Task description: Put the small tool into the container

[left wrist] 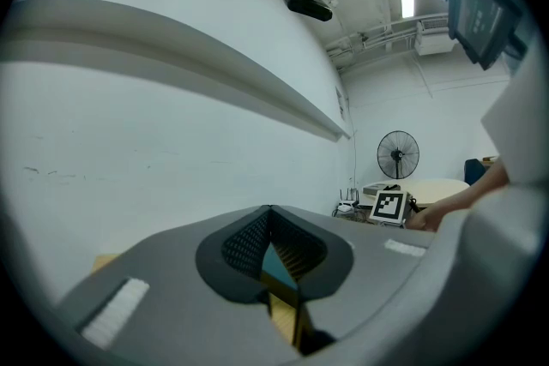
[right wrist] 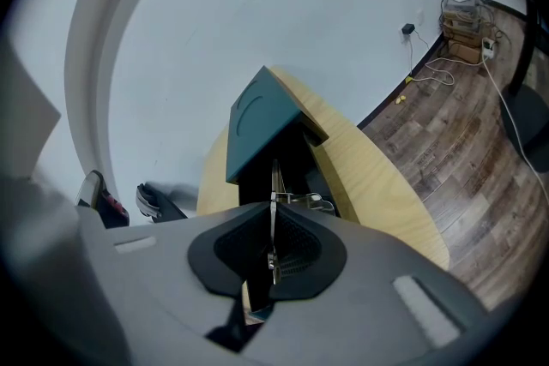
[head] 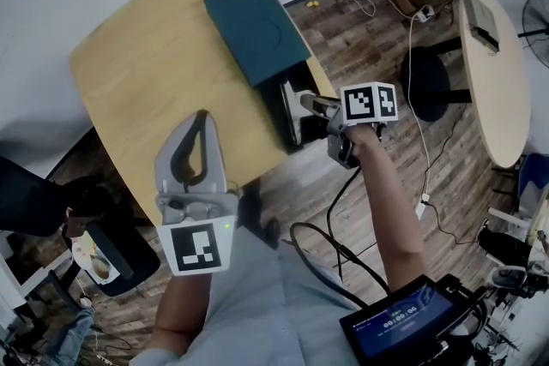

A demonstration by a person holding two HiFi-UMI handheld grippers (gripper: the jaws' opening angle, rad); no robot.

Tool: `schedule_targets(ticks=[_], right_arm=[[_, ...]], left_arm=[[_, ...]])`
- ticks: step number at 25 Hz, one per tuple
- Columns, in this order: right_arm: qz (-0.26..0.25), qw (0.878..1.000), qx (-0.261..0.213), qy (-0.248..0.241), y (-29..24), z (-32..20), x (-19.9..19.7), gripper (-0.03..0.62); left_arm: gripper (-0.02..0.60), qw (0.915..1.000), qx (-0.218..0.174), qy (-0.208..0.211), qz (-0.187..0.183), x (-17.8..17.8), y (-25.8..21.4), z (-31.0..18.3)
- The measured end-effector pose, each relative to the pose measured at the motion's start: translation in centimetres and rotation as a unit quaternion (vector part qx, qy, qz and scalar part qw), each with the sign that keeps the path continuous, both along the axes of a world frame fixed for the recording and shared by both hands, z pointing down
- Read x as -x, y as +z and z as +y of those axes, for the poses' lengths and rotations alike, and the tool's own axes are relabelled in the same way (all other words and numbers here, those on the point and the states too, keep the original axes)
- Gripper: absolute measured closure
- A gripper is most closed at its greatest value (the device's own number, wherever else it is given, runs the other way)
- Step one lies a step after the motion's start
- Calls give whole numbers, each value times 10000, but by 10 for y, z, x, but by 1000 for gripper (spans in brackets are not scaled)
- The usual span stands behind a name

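- right gripper: jaws pressed together, pinching the small tool, a thin metal piece held edge-on that sticks out past the fingertips. Probably gripped near its back end so the free end can go in first.
- container: dark open box at the table edge, about 3 o'clock of the tabletop in the head view. Its teal lid lies back at 11 o'clock of the opening, so the mouth stays clear.
- Tool position: in the right gripper view the tip points to 12 o'clock, straight at the dark opening under the lid. Can't tell if the tip is already past the rim.
- Right gripper comes in from 3 o'clock of the container, tilted downward. That looks like an approach for lowering the tool in, not dropping it from high up.
- left gripper: jaws together, nothing in them. It hangs over the table at 7 o'clock of the container, well apart, likely parked out of the way.
- Step, as a judgement: last approach before release; tool not yet let go.
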State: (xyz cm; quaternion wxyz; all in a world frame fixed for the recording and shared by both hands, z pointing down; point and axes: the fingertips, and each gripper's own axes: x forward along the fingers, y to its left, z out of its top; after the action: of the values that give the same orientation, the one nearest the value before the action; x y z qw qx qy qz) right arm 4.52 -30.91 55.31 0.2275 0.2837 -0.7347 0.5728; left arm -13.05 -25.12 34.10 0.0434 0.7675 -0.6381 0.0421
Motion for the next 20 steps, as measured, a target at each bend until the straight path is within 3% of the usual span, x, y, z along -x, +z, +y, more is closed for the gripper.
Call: schedule_targets(ticks=[20], right_arm=[[194, 9992, -349, -47, 25, -22, 20, 589]], left_arm=[[571, 9998, 151, -49, -154, 13, 14, -8]])
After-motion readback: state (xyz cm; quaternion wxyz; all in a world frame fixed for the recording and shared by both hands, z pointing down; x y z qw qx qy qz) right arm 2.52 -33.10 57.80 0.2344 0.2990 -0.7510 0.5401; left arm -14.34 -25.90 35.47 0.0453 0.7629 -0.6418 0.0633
